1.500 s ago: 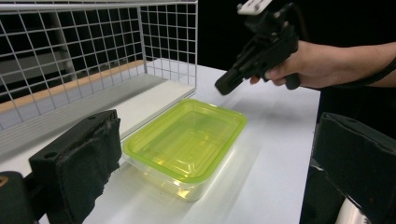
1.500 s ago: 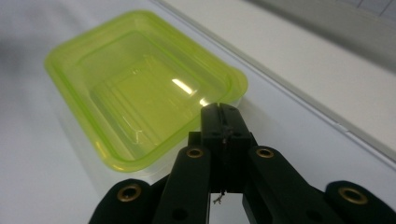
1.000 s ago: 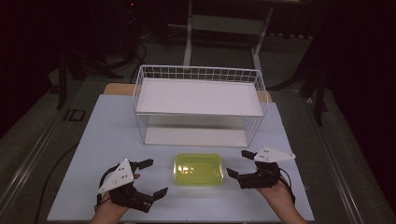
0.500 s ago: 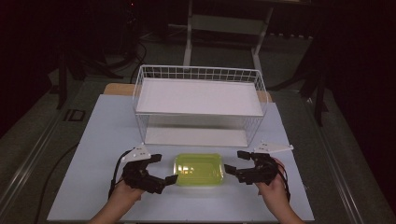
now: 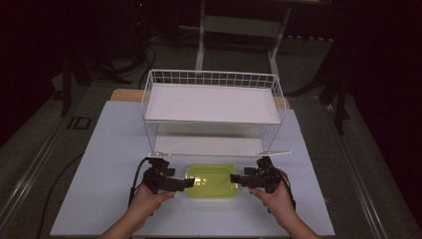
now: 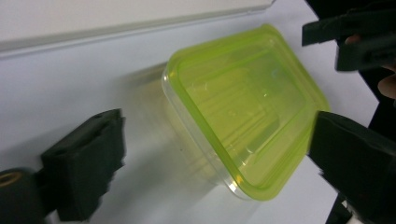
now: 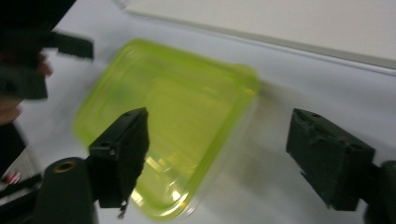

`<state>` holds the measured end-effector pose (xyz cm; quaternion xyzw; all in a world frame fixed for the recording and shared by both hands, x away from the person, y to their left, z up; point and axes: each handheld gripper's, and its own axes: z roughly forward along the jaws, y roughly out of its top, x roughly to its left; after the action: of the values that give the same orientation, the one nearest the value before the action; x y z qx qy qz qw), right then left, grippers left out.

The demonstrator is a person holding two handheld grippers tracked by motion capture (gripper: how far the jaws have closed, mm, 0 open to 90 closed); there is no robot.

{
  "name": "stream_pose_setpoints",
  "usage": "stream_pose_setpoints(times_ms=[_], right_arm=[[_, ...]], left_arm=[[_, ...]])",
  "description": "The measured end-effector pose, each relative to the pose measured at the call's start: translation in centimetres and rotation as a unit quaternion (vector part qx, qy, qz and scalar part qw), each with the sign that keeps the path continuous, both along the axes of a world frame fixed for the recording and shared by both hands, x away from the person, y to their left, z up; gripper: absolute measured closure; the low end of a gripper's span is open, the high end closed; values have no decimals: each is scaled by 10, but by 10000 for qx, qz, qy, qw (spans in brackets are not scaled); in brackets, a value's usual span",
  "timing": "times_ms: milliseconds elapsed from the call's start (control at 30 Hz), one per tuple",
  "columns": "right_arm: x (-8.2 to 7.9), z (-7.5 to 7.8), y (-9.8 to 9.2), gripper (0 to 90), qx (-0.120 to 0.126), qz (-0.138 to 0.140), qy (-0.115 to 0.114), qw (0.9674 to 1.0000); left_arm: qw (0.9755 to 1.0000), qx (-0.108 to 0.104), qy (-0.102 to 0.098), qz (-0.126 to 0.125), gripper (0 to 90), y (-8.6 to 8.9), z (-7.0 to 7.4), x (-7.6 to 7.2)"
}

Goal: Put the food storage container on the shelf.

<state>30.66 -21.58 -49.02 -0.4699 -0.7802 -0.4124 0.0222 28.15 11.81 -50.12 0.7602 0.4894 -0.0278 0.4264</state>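
Green-lidded container between two open grippers

Container (image 5: 211,180) position: it lay flat on the white table (image 5: 109,149), near the person's edge and just in front of the white wire rack (image 5: 211,112). It was a clear plastic box with a translucent green lid (image 6: 243,107) seated on top.

Left gripper (image 5: 185,183): it was held low at the container's left end, pointing toward it. In the left gripper view its jaws stood wide apart with the near end of the container between them. One pad (image 6: 88,158) stood clear of the box wall over bare table. The other pad (image 6: 359,163) was at the lid's corner; whether it touched could not be told. The jaws had just been closing slightly, with no clamp visible.

Right gripper (image 5: 236,179): it was held low at the container's right end, pointing toward the left gripper. In the right gripper view, which was blurred, its jaws were also spread. One pad (image 7: 123,149) overlapped the lid edge, and the other (image 7: 327,156) stood well apart from the box over bare table. These jaws had likewise been closing a little, with the container's end between them but not gripped.
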Motion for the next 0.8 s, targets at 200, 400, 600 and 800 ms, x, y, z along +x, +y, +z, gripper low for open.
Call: stream_pose_setpoints(times_ms=[200, 400, 600, 800], right_arm=[[4, -10, 1, 368, 309, -186, 673, 9971], [8, -18, -3, 562, 471, -411, 1376, 9885], [6, -21, -1, 696, 378, -429, 1519, 9867], [2, -16, 5, 741, 212, -428, 1422, 9887]], left_arm=[[9994, -129, 273, 142, 291, -5, -11, 3], [9985, -179, 468, 202, 496, -7, -14, 2], [9985, -87, 521, 138, 654, -9, -15, -1], [9985, -13, 524, 174, 694, -9, -12, -4]])
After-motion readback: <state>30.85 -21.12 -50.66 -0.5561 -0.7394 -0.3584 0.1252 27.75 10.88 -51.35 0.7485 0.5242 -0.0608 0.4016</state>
